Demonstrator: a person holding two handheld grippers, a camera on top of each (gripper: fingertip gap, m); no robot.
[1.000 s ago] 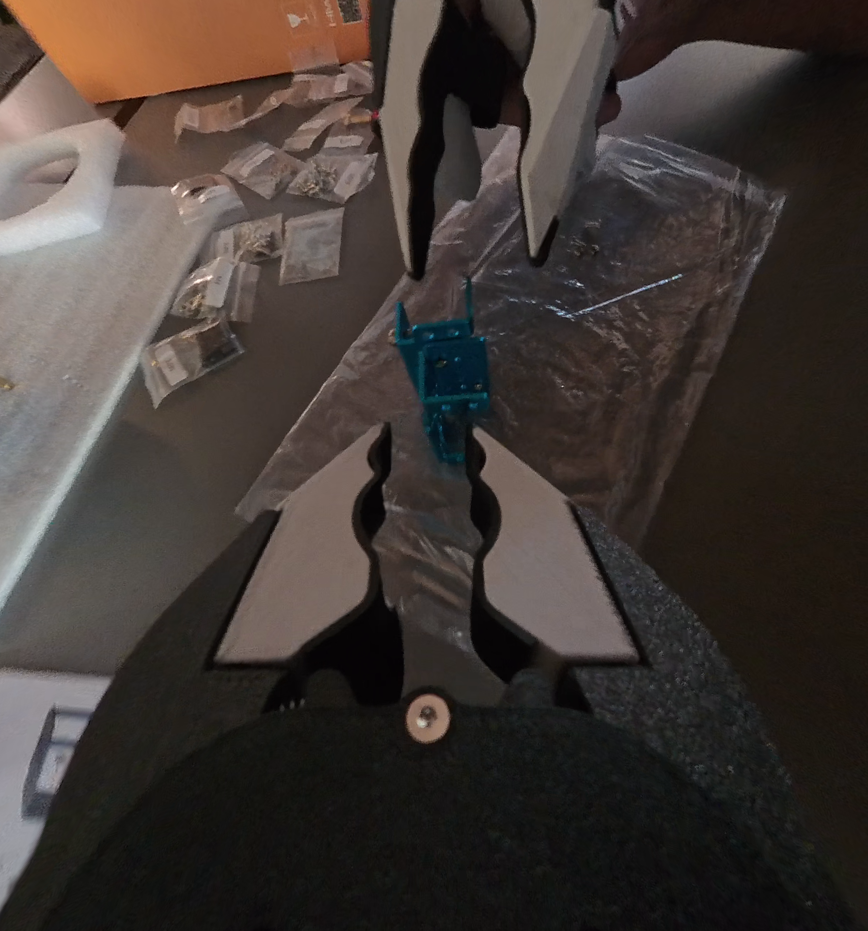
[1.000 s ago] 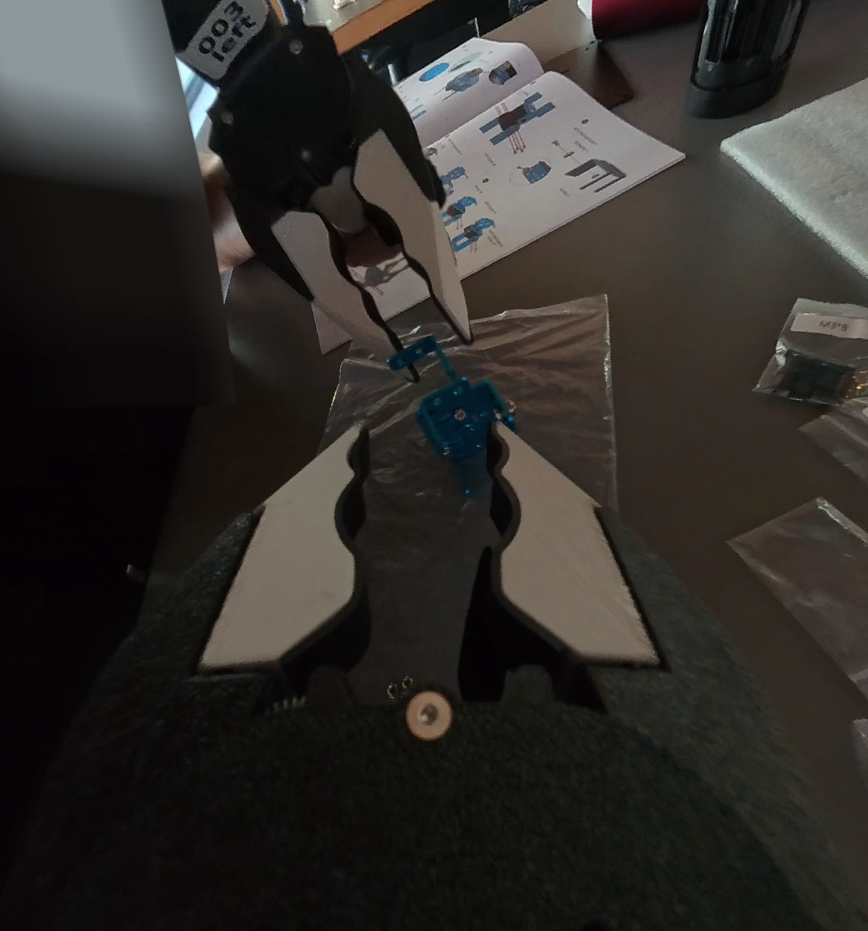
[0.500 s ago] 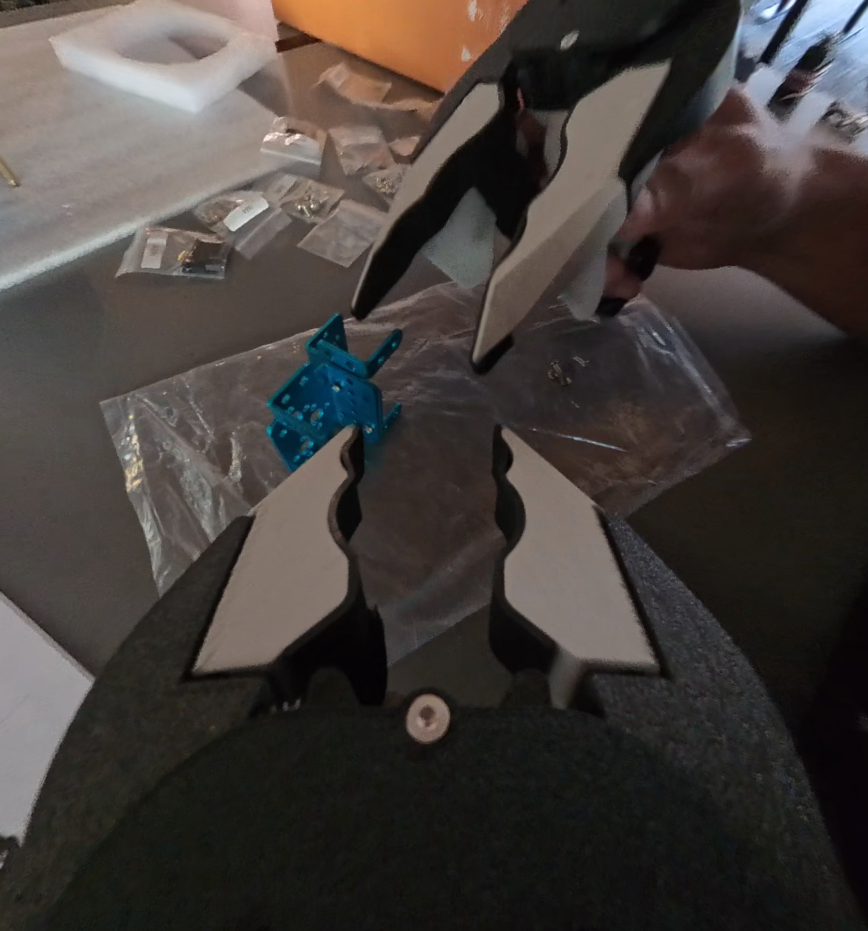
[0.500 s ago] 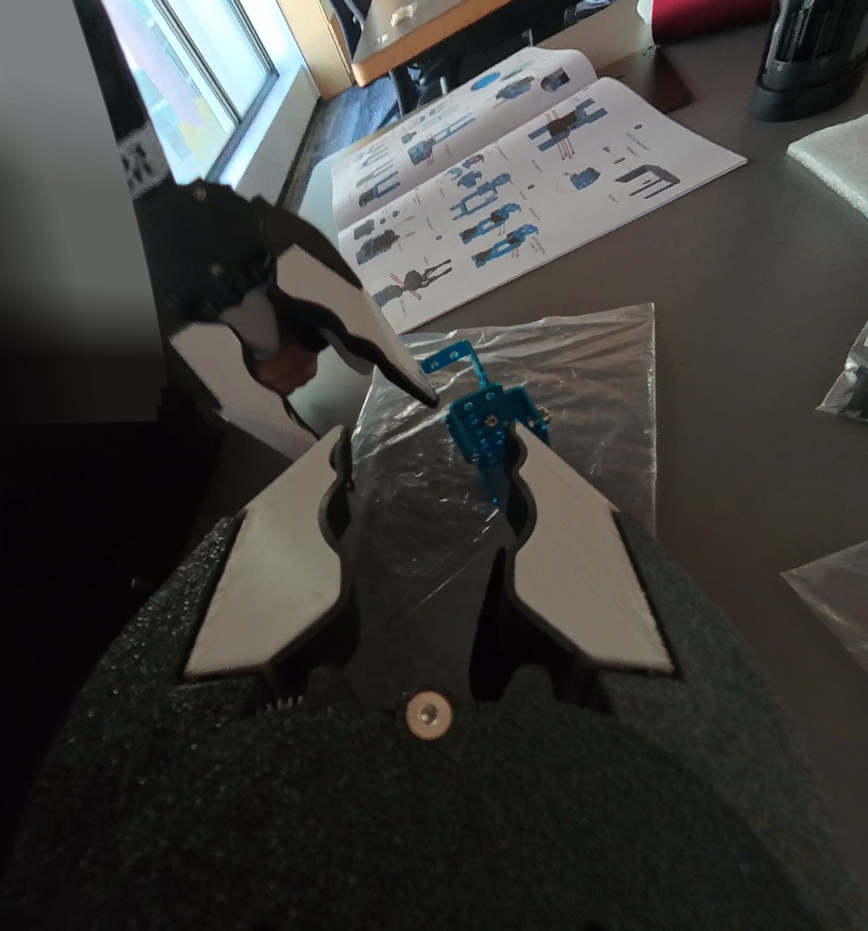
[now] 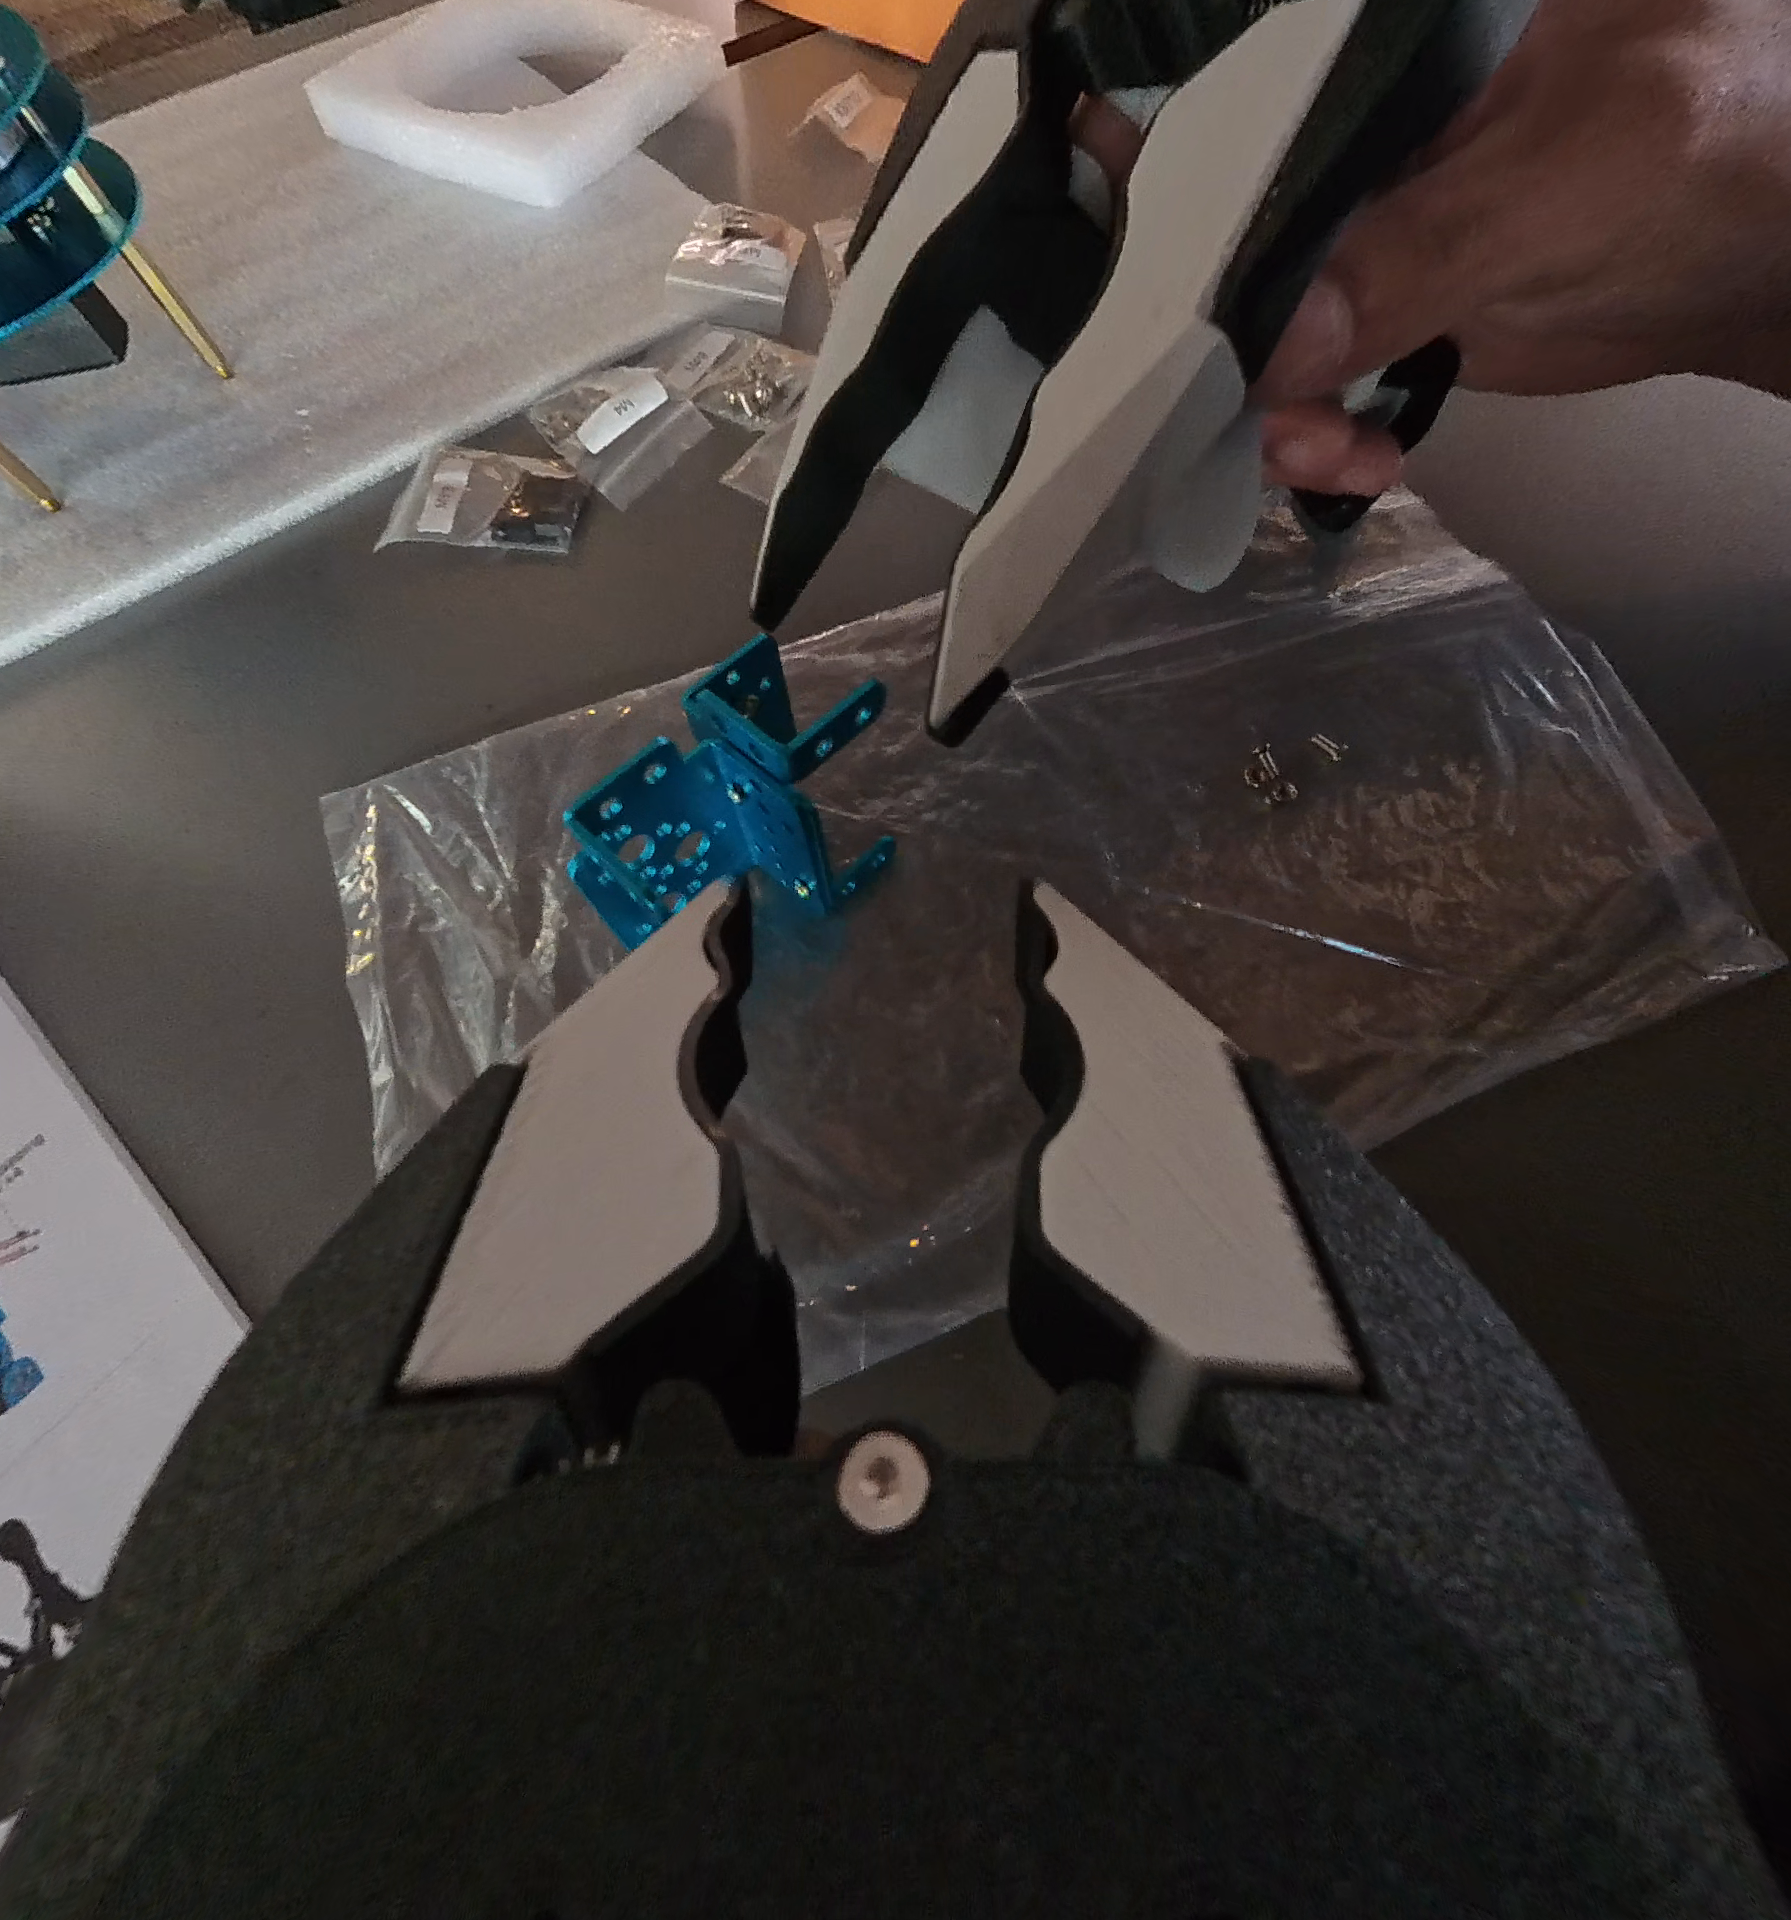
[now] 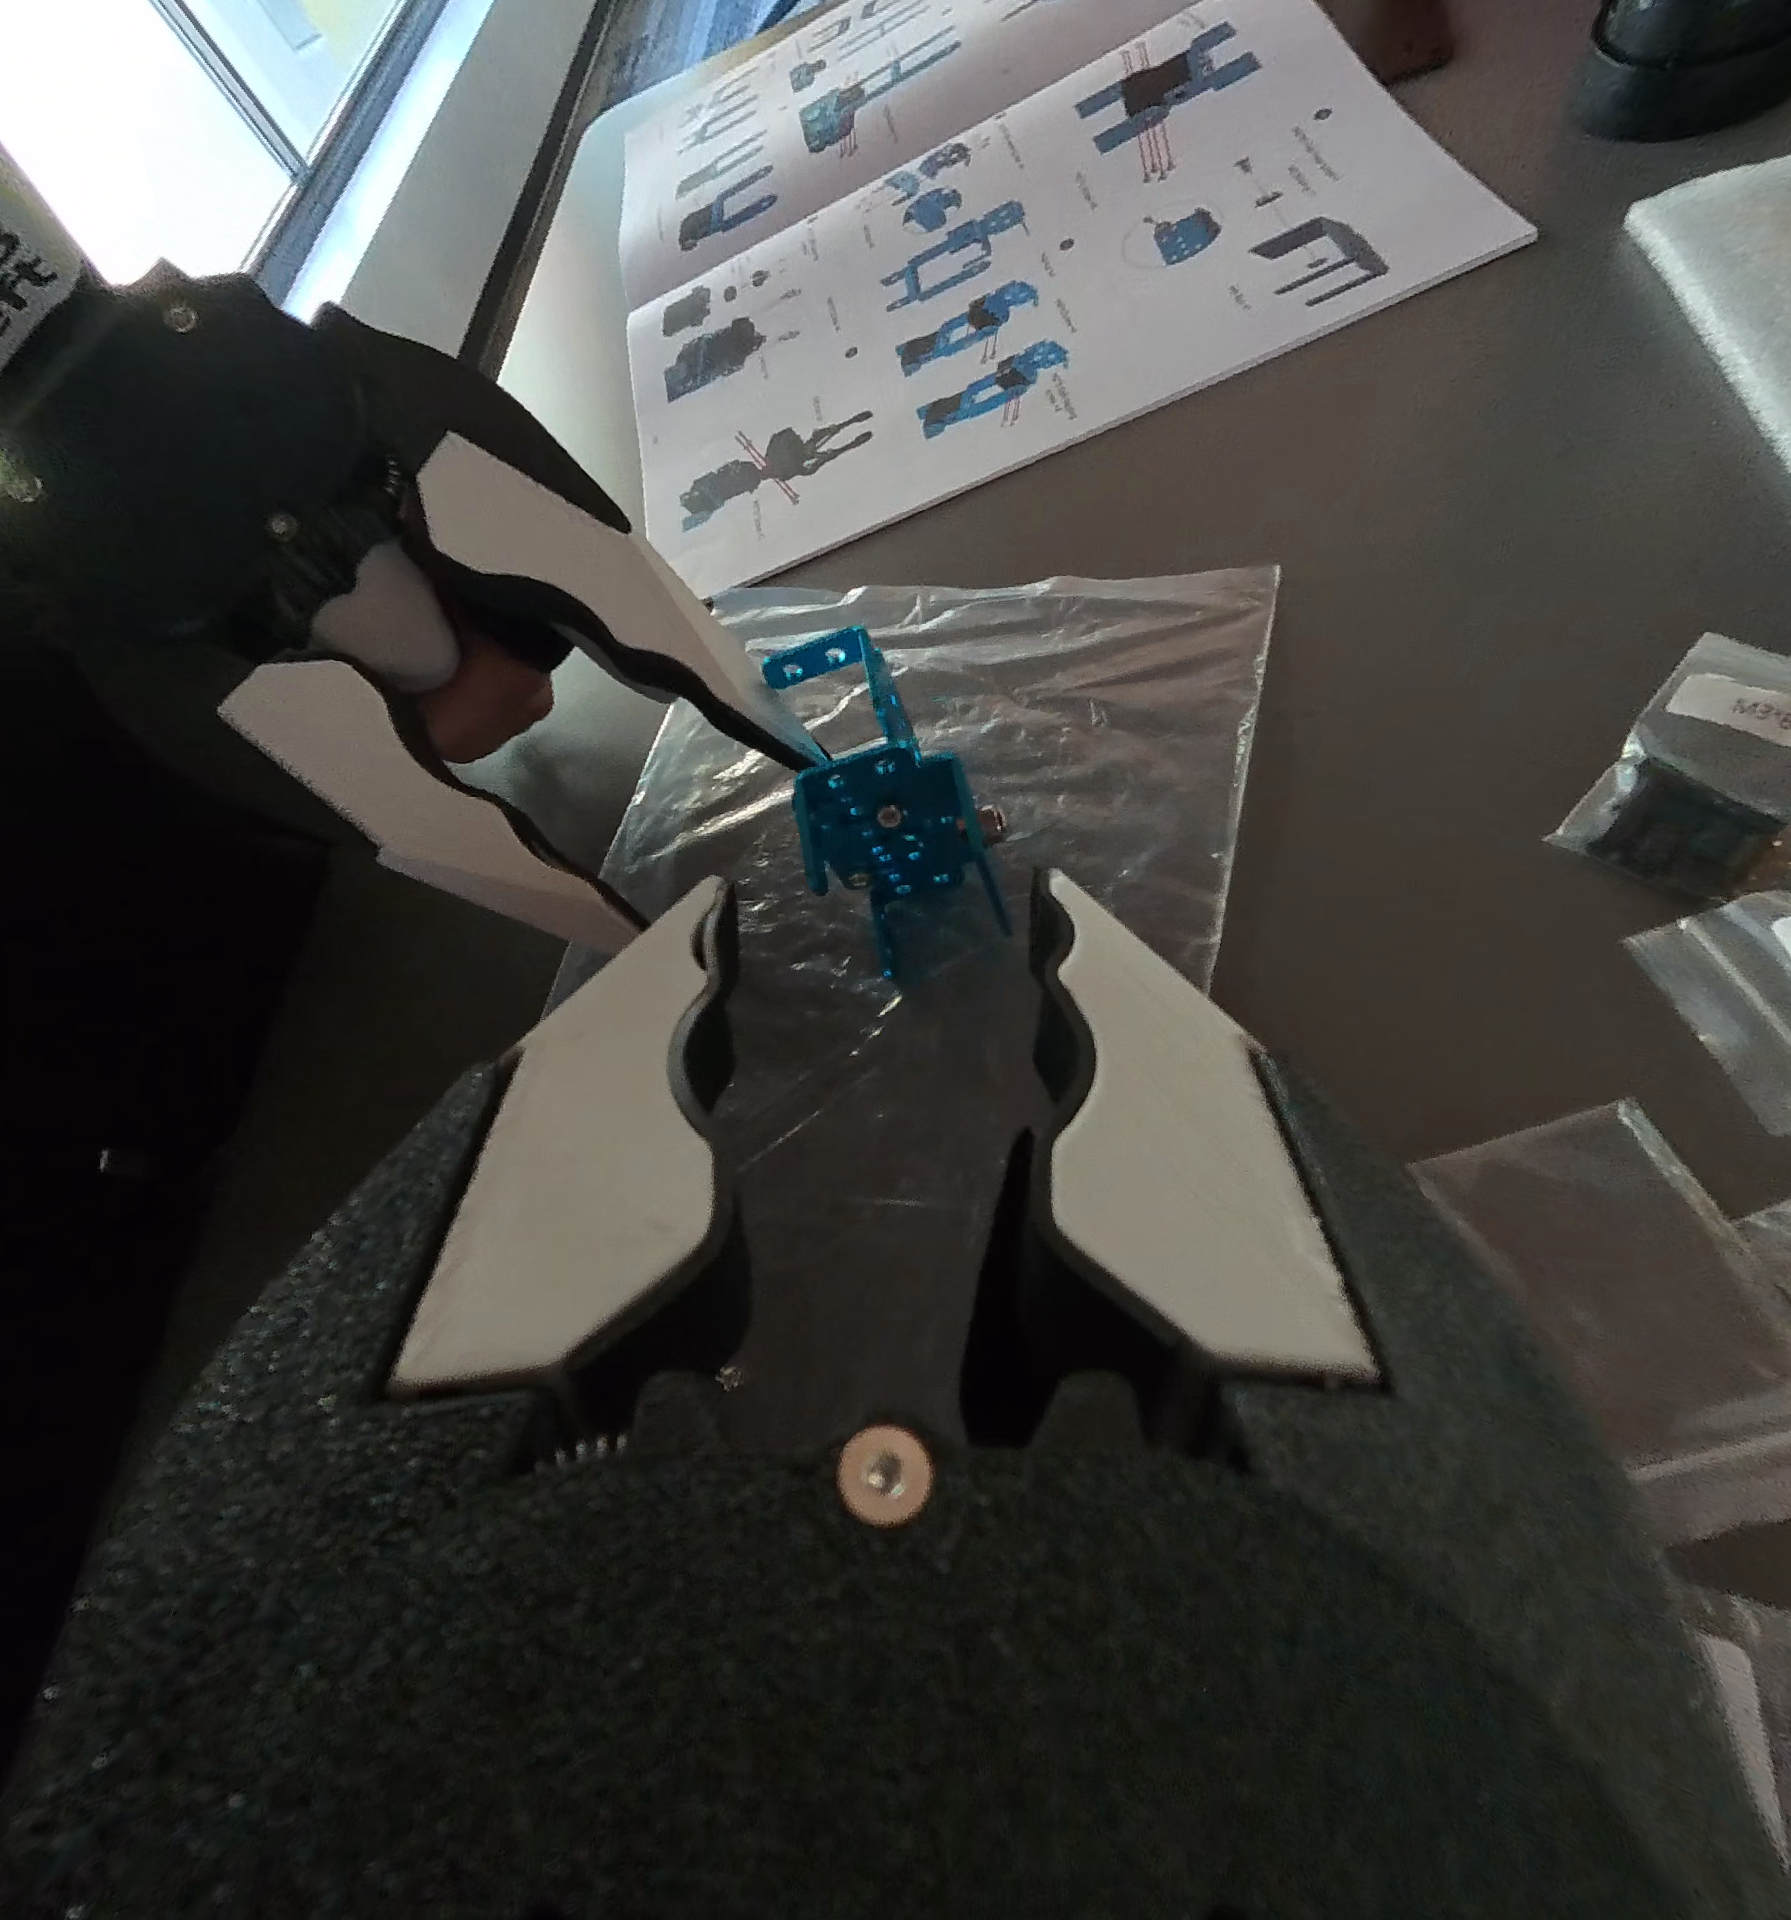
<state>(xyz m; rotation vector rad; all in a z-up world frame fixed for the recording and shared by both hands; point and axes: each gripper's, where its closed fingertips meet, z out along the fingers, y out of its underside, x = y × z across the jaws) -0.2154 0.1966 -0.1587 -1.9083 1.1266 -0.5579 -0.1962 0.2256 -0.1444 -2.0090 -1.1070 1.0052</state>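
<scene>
Since a second ago: left gripper [image 5: 875,904] has let go of the blue perforated metal bracket assembly [image 5: 725,821], swung round to its side, and spread its jaws wider; the part then pinched at the gripper's tips now lies off its left fingertip.

Item 1. Left gripper: white-faced fingers on a black foam-covered body, jaws wide apart, holding nothing. Left fingertip sits just beside or touching the bracket's lower edge; contact cannot be confirmed.

Item 2. Right gripper [image 6: 875,883]: same build, jaws wide apart, empty. Bracket lies between and just ahead of its tips, nearer the right finger, apparently clear of both. In the left wrist view one tip hangs just above the bracket's upper flange.

Item 3. Blue bracket assembly: several folded plates joined, resting on a clear crumpled plastic bag [image 5: 1390,883] spread on the grey table [image 5: 195,790].

Item 4. Small loose screws [image 5: 1275,769]: on the bag, well apart from the bracket.

Item 5. Open instruction booklet with blue diagrams [image 6: 1026,239]: beyond the bag in the right wrist view.

Item 6. Small clear packets of hardware [image 5: 517,499]: beside a white foam sheet [image 5: 247,312].

Item 7. Person's hand [image 5: 1597,208]: holding the right gripper's handle.
</scene>
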